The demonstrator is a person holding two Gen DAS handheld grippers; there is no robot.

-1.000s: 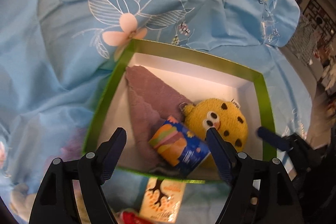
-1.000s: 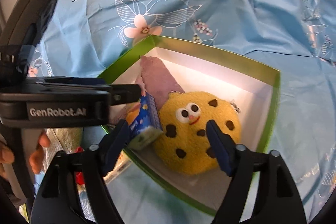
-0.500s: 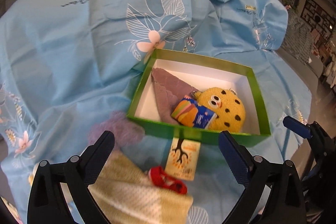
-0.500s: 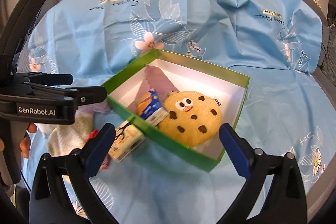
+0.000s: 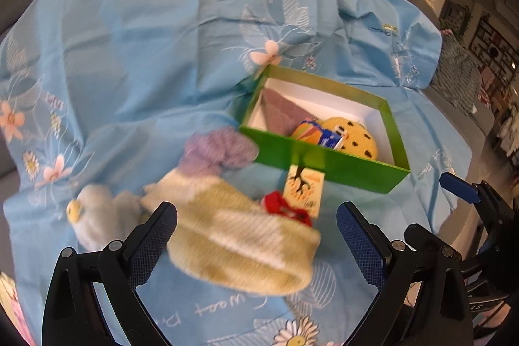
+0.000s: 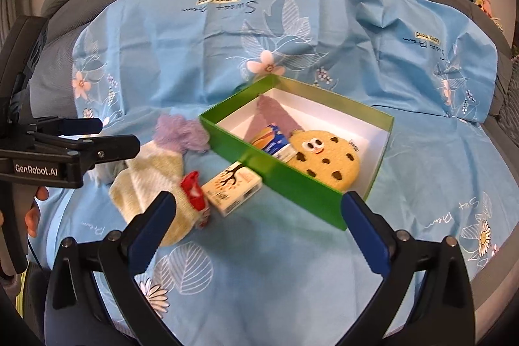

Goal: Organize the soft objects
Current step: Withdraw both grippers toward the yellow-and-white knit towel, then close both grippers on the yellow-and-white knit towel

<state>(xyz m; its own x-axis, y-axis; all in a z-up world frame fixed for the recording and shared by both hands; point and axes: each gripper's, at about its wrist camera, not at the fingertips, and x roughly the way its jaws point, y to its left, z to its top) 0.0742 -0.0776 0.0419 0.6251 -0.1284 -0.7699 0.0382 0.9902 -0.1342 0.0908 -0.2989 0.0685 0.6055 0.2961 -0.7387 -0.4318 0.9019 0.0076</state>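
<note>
**A:** Both grippers have pulled back from the box (image 6: 296,174) within the last second. A second ago the left gripper (image 5: 256,235) hung right over the packet (image 5: 319,135) in the box; now its jaws are spread wide and empty, and the box lies well ahead and to its right.

**B:** And the right gripper (image 6: 259,221)?

**A:** Also spread, holding nothing. A second ago it sat close over the cookie plush (image 6: 324,158); now the box is ahead of it, slightly right of centre, with bare sheet (image 6: 259,255) between its jaws.

**B:** What's in the box?

**A:** Cookie plush, packet and a mauve cloth (image 6: 275,115), all lying much as they did a second ago. So the packet looks delivered, and that step reads as finished.

**B:** What's left outside?

**A:** Just ahead of the left gripper, a yellow-and-white knit sock (image 5: 240,245). Beyond it a purple fluffy piece (image 5: 217,149); ahead and left, a pale blue plush (image 5: 97,219). A red item (image 5: 283,208) touches the sock's right edge, though motion blur makes it hard to say what it is. A cream carton (image 6: 232,188) lies against the box's near wall.

**B:** Meaning?

**A:** Roughly half the items are in. The left gripper now frames the sock, so that is probably the next pick.
</note>
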